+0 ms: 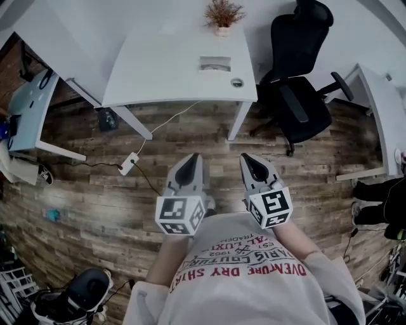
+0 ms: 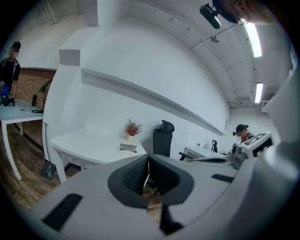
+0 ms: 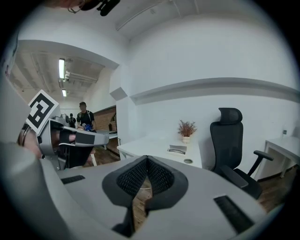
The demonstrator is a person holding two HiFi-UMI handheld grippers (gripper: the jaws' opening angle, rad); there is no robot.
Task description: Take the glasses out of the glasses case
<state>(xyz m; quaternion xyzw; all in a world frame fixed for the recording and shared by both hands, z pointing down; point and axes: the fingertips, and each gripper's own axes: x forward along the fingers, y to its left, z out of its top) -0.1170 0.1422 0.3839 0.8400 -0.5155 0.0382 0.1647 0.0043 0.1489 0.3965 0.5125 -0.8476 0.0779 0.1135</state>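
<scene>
The glasses case [image 1: 215,63] is a flat grey box lying on the white desk [image 1: 165,70], far ahead of me; it also shows in the left gripper view [image 2: 127,148] and the right gripper view [image 3: 177,149]. My left gripper [image 1: 190,162] and right gripper [image 1: 249,160] are held side by side in front of my chest, over the wooden floor, well short of the desk. In its own view the left gripper [image 2: 148,161] has its pads together with nothing between them. The right gripper [image 3: 147,161] is likewise shut and empty. No glasses are visible.
A potted dried plant [image 1: 222,14] stands at the desk's back edge and a small round object [image 1: 237,82] lies near its front right corner. A black office chair [image 1: 298,76] stands right of the desk. A power strip and cable [image 1: 129,162] lie on the floor. Other desks flank both sides.
</scene>
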